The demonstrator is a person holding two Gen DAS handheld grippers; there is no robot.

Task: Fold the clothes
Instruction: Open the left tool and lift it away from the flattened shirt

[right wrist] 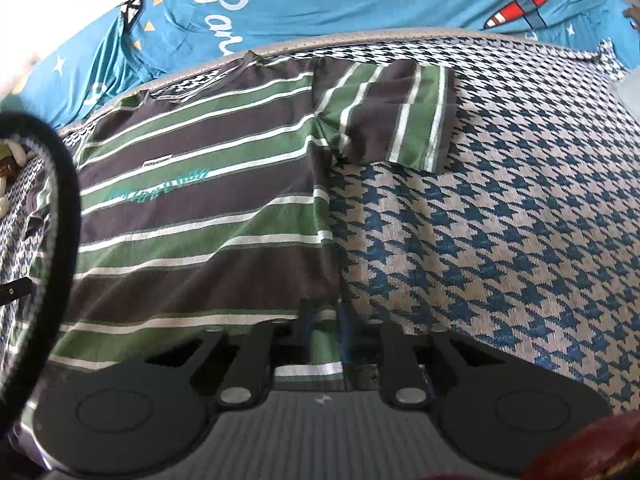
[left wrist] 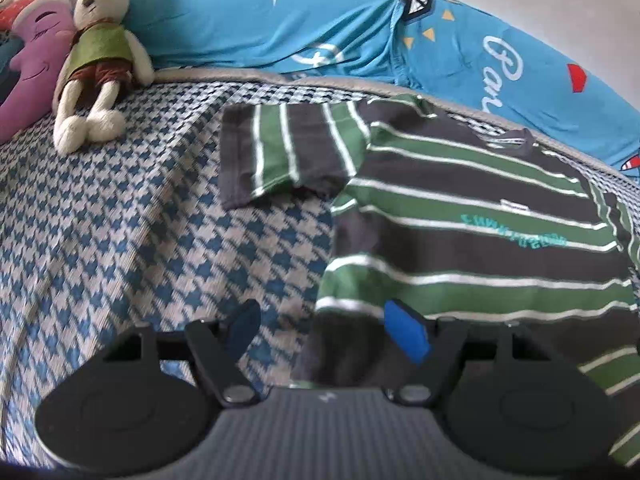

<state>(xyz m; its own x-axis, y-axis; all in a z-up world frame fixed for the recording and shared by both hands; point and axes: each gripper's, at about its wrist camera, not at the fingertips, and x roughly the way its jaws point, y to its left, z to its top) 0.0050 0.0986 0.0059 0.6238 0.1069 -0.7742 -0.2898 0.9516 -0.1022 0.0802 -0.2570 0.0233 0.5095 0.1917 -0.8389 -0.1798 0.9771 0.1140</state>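
Observation:
A striped T-shirt (left wrist: 460, 216), dark grey and green with white lines, lies flat on the bed, front up, both sleeves spread out. My left gripper (left wrist: 324, 332) is open; its jaws straddle the shirt's lower left edge just above the cloth. In the right wrist view the same shirt (right wrist: 200, 184) fills the left half. My right gripper (right wrist: 320, 332) is shut on the shirt's lower right hem, which runs between the fingers. The left gripper's round body (right wrist: 48, 208) shows at the left edge there.
The bed cover (left wrist: 140, 240) has a blue and beige houndstooth pattern. A blue printed quilt (left wrist: 320, 28) lies along the far edge. A plush rabbit (left wrist: 96, 60) and a purple cushion (left wrist: 28, 60) sit at the far left.

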